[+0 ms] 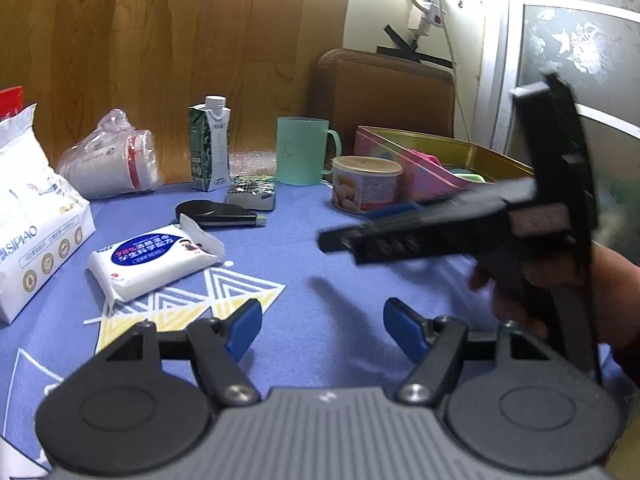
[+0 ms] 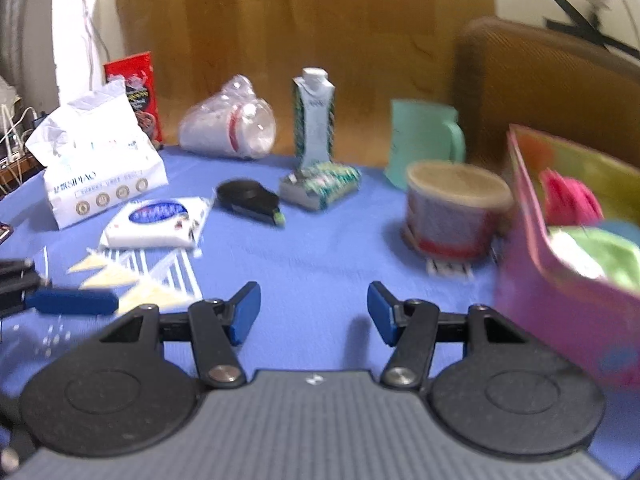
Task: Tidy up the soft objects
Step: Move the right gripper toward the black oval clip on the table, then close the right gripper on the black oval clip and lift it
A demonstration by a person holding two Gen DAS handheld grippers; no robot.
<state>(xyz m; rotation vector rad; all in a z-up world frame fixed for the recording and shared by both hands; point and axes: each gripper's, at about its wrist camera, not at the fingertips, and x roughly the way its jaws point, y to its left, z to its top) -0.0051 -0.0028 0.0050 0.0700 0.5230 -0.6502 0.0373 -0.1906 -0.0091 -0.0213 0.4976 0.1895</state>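
Both the left gripper [image 1: 322, 330] and right gripper [image 2: 314, 314] hover empty with jaws apart over the blue tablecloth [image 2: 320, 240]; soft pieces already sit in the pink tin box [image 2: 560, 308], probably the collecting place, while the white wet-wipes pack [image 1: 154, 260] lies well apart

My left gripper [image 1: 322, 330]: jaws apart, empty, over the blue tablecloth [image 1: 304, 248].
My right gripper [image 1: 340, 242]: blurred, crossing from the right.
Wet-wipes pack [image 1: 154, 262]: flat, left of centre.
Pink tin box [image 1: 424, 168]: behind the snack tub [image 1: 366, 184].
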